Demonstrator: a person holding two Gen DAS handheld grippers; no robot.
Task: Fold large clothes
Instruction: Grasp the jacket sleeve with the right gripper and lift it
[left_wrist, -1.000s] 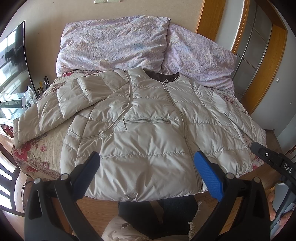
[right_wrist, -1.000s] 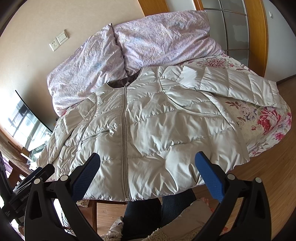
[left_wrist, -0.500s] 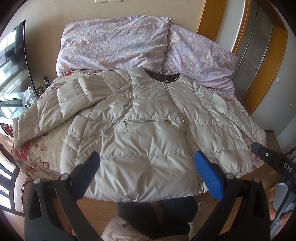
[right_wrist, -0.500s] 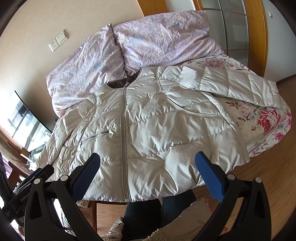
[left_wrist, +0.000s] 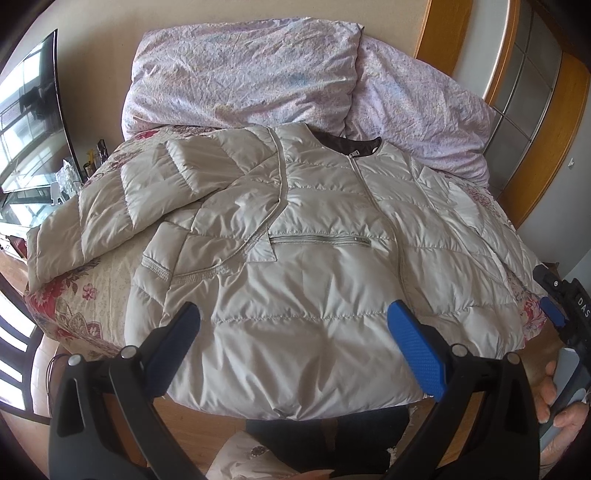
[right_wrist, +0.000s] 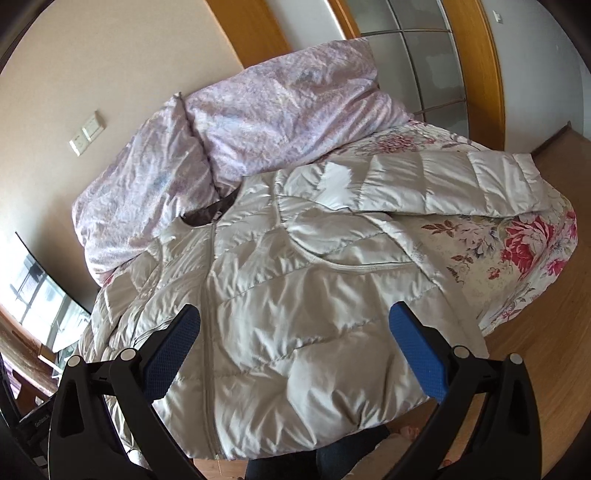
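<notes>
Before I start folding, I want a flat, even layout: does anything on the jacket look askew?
Yes. On the jacket, one sleeve sticks straight out over the floral bedspread, while the other sleeve lies along the body. The hem overhangs the bed edge.

Jacket (left_wrist: 295, 295) pale beige, quilted; pillows (left_wrist: 243, 77) lilac speckled; bedspread (right_wrist: 517, 258) cream, red floral; claw pads (left_wrist: 415, 349) blue.
</notes>
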